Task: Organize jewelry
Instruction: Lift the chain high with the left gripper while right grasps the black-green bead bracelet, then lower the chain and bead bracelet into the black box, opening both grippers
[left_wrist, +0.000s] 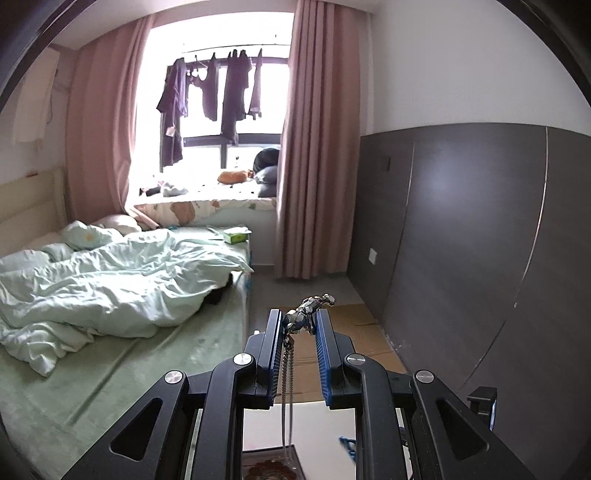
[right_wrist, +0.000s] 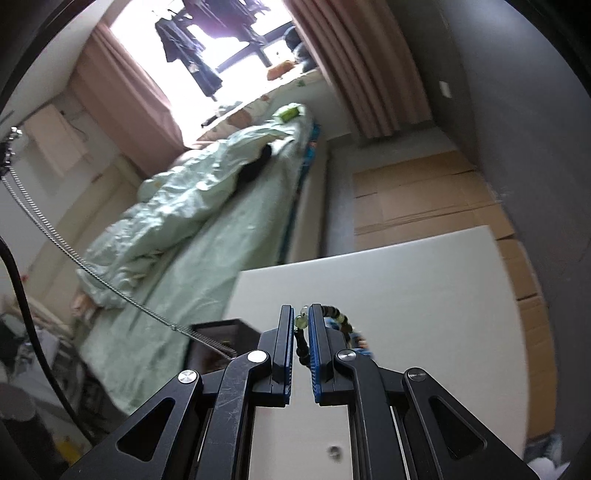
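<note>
My left gripper (left_wrist: 298, 322) is shut on a silver faceted animal pendant (left_wrist: 308, 312). Its silver chain (left_wrist: 287, 391) hangs straight down toward a dark jewelry box (left_wrist: 271, 463) on the white table (left_wrist: 321, 424). In the right wrist view the same chain (right_wrist: 74, 254) runs from the upper left down to the dark box (right_wrist: 218, 341). My right gripper (right_wrist: 301, 314) is shut on a beaded bracelet (right_wrist: 338, 319) with green and dark beads, held above the white table (right_wrist: 406, 295).
A bed with a pale green duvet (left_wrist: 110, 280) fills the left. Flattened cardboard (left_wrist: 354, 332) lies on the floor by the dark wall panel (left_wrist: 480, 240). A blue beaded item (left_wrist: 349, 443) lies on the table. A small round object (right_wrist: 334, 451) sits on the table.
</note>
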